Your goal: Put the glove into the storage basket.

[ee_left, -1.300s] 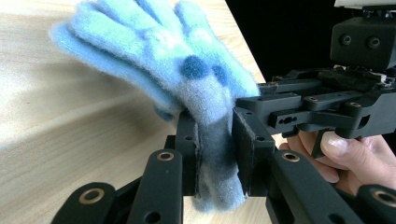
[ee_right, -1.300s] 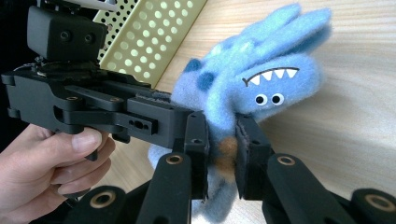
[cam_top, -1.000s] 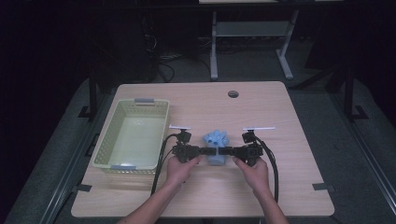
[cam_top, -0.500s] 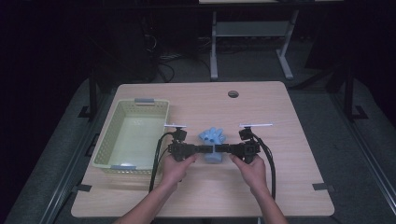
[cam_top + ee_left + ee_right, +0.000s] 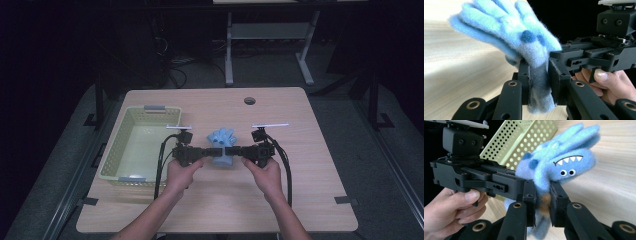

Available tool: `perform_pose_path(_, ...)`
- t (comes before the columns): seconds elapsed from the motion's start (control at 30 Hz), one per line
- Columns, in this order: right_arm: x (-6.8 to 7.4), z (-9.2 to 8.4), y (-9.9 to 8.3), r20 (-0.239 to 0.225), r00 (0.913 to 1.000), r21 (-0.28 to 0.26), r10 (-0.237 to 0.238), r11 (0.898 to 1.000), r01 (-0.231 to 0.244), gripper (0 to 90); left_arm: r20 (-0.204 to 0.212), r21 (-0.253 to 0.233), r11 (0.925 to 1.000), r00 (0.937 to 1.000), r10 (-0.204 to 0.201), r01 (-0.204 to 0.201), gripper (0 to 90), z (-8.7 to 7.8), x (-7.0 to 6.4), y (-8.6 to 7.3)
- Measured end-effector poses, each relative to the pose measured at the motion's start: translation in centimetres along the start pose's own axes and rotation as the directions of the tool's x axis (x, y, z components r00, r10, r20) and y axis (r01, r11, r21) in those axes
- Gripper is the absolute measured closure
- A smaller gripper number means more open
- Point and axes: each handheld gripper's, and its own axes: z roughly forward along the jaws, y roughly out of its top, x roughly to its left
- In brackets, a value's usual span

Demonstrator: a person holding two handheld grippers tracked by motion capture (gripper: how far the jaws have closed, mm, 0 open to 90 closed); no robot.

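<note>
- Grippers first: the left gripper [image 5: 212, 150] and the right gripper [image 5: 235, 150] point at each other over the middle of the table [image 5: 310, 200], and both are clamped on the same blue fuzzy glove [image 5: 221, 145].
- From the left gripper view, that gripper's two black pads are squeezed on the glove's cuff end, with the fluffy fingers of the glove [image 5: 506, 30] fanning up and away from it.
- From the right gripper view, same deal on the other side: pads pinched into the fabric just under a little monster face with teeth and googly eyes on the glove [image 5: 564, 162].
- What changed: a second ago both hands sat a bit closer to the person's edge with the glove low on the wood. Now both have come up and drifted slightly toward the far side, and the glove came along.
- So I'd say it's been lifted clear, or nearly, and hangs between the two grippers.
- The yellow-green basket [image 5: 120, 150] sits just beside the left hand [image 5: 182, 172], nothing visible in it.
- My guess is the glove is headed there, so the next bit would be a sideways carry with both grips held tight.
</note>
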Motion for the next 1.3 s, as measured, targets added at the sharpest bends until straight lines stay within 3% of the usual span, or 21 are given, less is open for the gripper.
perform_pose_path(0.7,2.6,1.4,2.5,-0.026,0.9989,0.012,-0.040,0.999,0.040,77.3,0.005,-0.031,0.9995,1.0000,0.003,-0.003,72.6,-3.5,0.2,1.5)
perform_pose_path(1.3,4.7,3.9,4.5,-0.067,0.9945,0.031,-0.080,0.996,0.083,77.4,-0.025,-0.068,0.9976,0.9997,0.007,-0.008,72.5,-7.1,0.7,2.3)
